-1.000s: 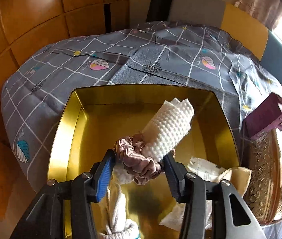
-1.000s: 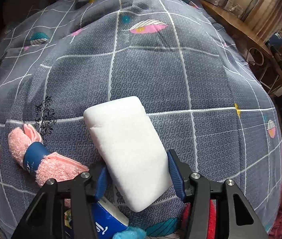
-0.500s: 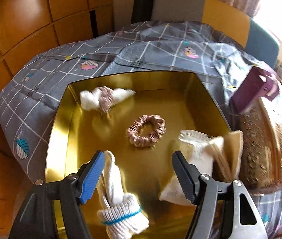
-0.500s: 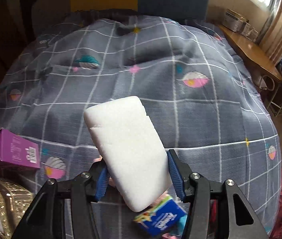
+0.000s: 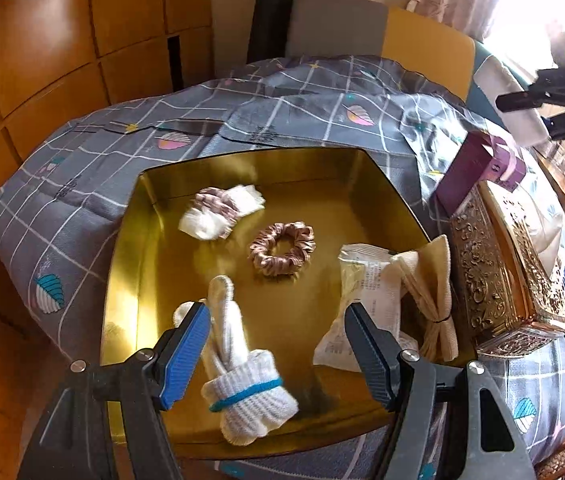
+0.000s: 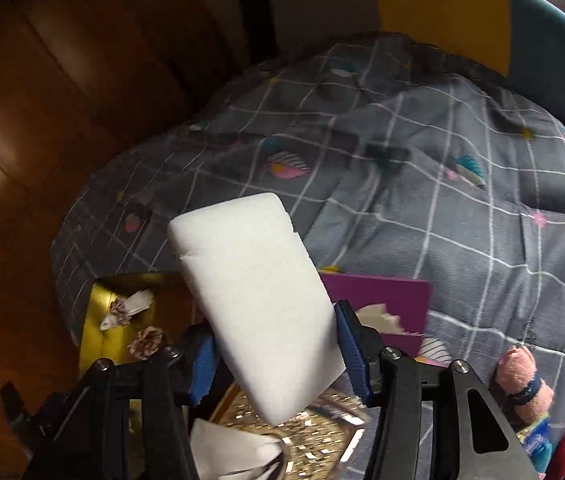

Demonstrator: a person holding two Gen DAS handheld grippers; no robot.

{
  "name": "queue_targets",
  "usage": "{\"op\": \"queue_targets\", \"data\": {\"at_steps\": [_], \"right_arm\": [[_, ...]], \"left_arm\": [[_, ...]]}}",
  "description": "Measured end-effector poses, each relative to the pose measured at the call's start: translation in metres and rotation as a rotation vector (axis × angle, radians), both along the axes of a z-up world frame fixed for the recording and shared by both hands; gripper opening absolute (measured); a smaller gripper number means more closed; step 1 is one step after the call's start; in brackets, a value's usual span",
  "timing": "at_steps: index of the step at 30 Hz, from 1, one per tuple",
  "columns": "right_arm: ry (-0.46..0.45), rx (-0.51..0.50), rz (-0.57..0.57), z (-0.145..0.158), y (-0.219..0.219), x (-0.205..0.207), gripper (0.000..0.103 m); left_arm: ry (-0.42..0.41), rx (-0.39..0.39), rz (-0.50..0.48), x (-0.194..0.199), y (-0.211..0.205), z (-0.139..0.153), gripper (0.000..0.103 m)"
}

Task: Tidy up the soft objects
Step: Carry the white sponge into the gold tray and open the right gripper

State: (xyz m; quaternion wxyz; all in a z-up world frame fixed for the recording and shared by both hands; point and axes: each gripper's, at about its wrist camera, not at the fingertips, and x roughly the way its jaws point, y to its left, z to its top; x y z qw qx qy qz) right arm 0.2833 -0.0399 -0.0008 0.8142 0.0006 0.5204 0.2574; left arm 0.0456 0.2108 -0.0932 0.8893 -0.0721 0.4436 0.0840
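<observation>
Right gripper [image 6: 274, 354] clamped on a white sponge block [image 6: 254, 300], mid-frame above the bed; left gripper [image 5: 274, 344] wide and empty over the gold tray [image 5: 122, 280].

The tray, lower left in the right wrist view, already holds a scrunchie [image 5: 282, 248] and a rolled towel [image 5: 220, 212]. I'd carry the block in level and let go low over bare gold, clear of the ornate tissue box [image 6: 302, 428]. The block hides the jaws' contact; the tray's near edge is cut off.
</observation>
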Motion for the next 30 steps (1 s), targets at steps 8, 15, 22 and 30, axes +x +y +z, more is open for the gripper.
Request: {"op": "queue_targets", "data": {"at_steps": [8, 15, 22, 30], "right_arm": [[0.042, 0.030, 0.286, -0.015, 0.076, -0.092, 0.055], [0.029, -0.057, 0.401, -0.057, 0.126, -0.148, 0.056], [0.029, -0.049, 0.353, -0.082, 0.162, -0.157, 0.056], [0.045, -0.015, 0.174, -0.094, 0.172, -0.141, 0.057]], "left_arm": [[-0.058, 0.029, 0.057, -0.021, 0.013, 0.013, 0.071], [-0.093, 0.052, 0.076, -0.035, 0.020, 0.020, 0.071], [-0.095, 0.035, 0.087, -0.044, 0.025, 0.017, 0.071], [-0.101, 0.044, 0.093, -0.048, 0.026, 0.012, 0.071]]}}
